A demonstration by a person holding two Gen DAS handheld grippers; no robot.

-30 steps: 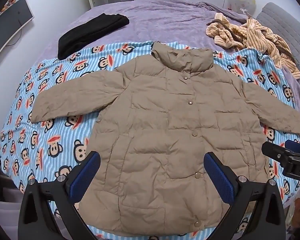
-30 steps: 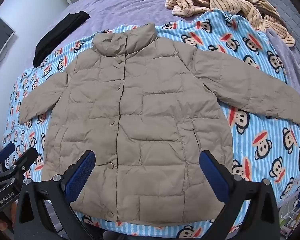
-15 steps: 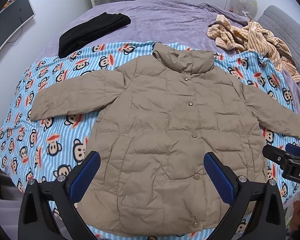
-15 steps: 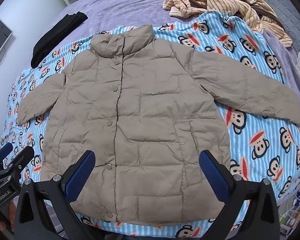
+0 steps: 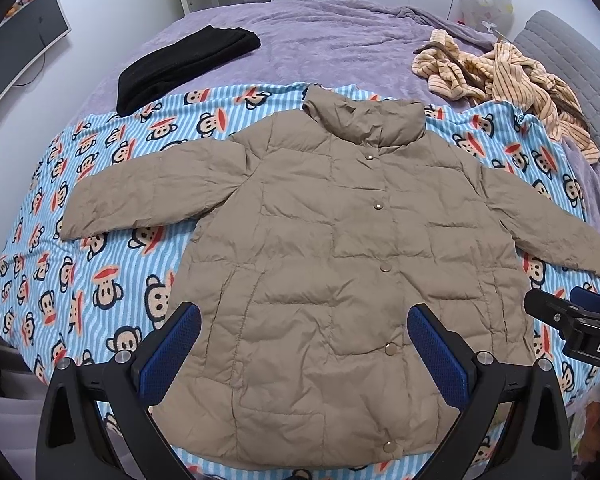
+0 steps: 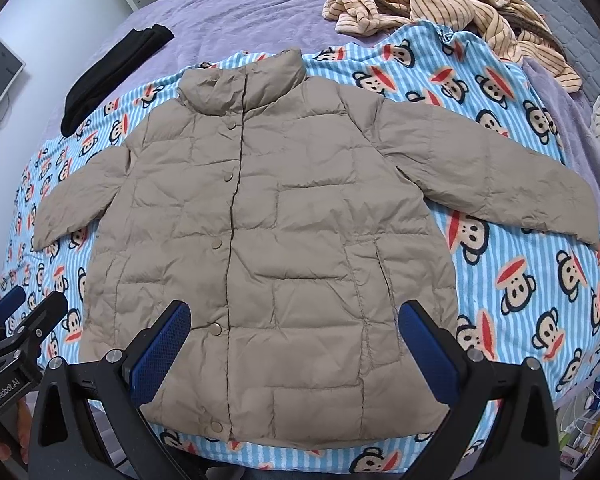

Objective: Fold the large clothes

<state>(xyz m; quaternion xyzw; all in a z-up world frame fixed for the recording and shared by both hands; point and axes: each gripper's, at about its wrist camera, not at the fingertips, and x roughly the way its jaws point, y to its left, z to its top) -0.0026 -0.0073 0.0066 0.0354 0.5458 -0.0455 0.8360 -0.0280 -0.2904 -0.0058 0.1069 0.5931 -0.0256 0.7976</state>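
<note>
Jacket (image 5: 340, 272) flat at frame centre, snapped, sleeves spread; no fold begun; left gripper (image 5: 304, 354) and right gripper (image 6: 294, 350) both spread wide, empty, above hem.

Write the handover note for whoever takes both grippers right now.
Left gripper: open, empty, above the jacket's hem.
Right gripper: open, empty, also over the hem.
Tan puffer jacket: flat, front up, snaps closed, both sleeves spread out, on the monkey-print blanket.
Black garment and striped clothes lie farther back on the purple bedspread.
Done: jacket laid out.
Left: every fold; probably sleeves first.
</note>
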